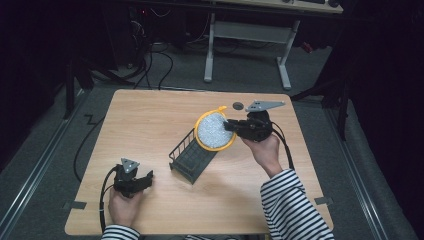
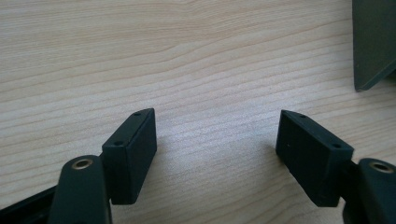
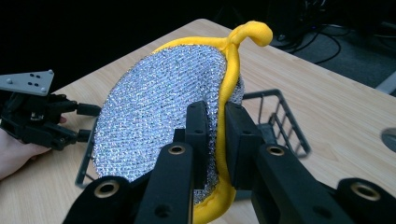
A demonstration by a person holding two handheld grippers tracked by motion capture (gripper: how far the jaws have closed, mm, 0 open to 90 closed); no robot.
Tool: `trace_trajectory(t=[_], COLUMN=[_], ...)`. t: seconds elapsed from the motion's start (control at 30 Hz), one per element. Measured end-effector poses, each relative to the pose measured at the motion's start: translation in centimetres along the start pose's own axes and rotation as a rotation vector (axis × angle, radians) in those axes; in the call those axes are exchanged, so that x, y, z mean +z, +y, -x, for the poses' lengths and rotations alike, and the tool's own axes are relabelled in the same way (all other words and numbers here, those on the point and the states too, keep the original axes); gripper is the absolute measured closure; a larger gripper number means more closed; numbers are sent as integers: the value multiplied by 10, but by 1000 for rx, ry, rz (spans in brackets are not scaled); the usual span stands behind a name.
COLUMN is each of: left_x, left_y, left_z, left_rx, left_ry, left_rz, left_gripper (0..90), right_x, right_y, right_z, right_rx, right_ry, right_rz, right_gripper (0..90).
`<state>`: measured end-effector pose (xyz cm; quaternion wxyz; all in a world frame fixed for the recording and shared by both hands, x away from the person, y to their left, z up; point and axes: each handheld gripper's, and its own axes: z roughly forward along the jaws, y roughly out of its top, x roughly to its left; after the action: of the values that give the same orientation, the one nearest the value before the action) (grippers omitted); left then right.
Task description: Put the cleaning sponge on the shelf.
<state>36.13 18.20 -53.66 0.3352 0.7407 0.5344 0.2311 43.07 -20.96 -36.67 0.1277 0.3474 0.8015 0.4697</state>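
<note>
Your right gripper [image 3: 217,135] clamps the scrubber [image 1: 214,131] above the rack [image 1: 192,156], not yet in; left gripper [image 2: 217,154] gapes empty, near-left.

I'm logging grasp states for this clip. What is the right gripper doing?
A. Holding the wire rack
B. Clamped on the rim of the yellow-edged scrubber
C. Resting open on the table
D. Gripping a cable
B: the right gripper has its jaws shut on the yellow rim of the scrubber, held up over the wire rack.
</note>
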Motion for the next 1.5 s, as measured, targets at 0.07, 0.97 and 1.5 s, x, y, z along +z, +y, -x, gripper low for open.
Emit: trace_trajectory(t=[0.07,0.97,1.5], left_x=[0,0,0], left_y=[0,0,0], left_z=[0,0,0], left_rx=[0,0,0], left_ry=[0,-1,-1], left_rz=[0,0,0], left_gripper=[298,297,296], right_x=[10,86,102], right_y=[5,3,-7], right_z=[-2,0,5], right_rx=[-4,8,-7], right_ry=[9,30,-10], right_rz=[-10,-120,-179], right_gripper=[813,803,798])
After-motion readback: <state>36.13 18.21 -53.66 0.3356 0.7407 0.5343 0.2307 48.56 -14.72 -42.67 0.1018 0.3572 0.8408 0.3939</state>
